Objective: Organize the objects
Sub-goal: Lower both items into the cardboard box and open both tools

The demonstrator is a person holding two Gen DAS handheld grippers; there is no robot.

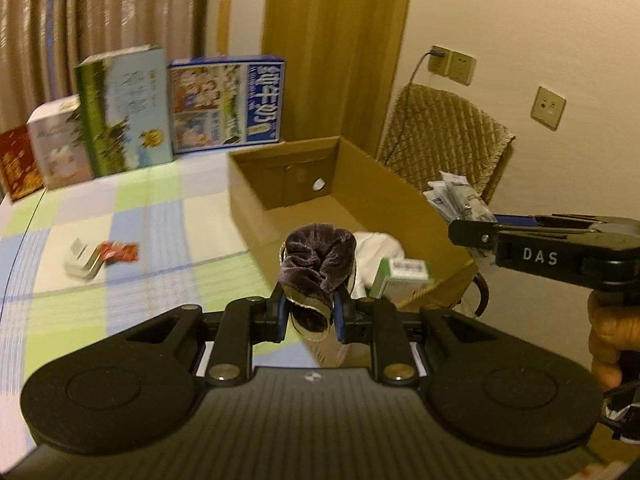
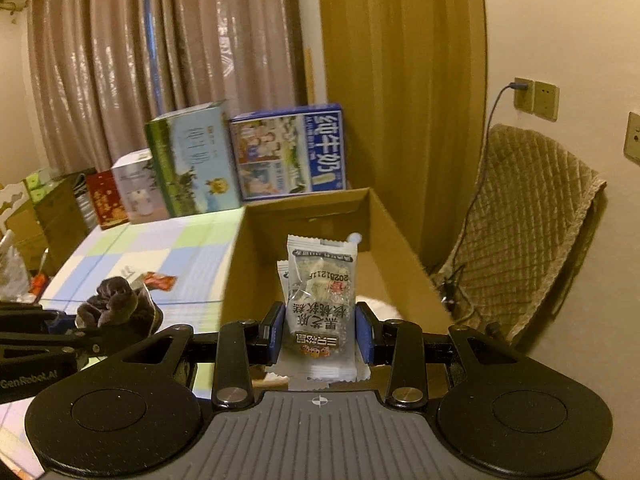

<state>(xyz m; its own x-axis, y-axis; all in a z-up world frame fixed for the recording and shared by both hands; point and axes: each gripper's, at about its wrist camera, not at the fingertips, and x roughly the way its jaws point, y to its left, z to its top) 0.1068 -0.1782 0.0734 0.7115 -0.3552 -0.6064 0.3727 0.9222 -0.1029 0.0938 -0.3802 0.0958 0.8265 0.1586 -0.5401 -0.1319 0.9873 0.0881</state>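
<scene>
The snack packets [image 2: 321, 312], a couple of crinkly plastic sachets stacked together, look light and slippery, soft enough to buckle, so a hold across their flat middle seems safest; the right gripper [image 2: 321, 338] is pinching them there, its blue pads pressed against both side edges, with the stack standing up over the near end of the cardboard box [image 2: 400, 240]. The dark velvet pouch [image 1: 318, 268] is limp cloth, unlikely to slip or break, and the left gripper [image 1: 310, 314] is clamped on its lower part (the bunched top flops forward) just over the box's near left corner. Inside the box lie a white cloth [image 1: 380, 246] and a small green carton [image 1: 402, 276]. Well to the left, on the checked tablecloth [image 1: 120, 208], a red wrapper [image 1: 120, 252] touches a small white object [image 1: 82, 266].
</scene>
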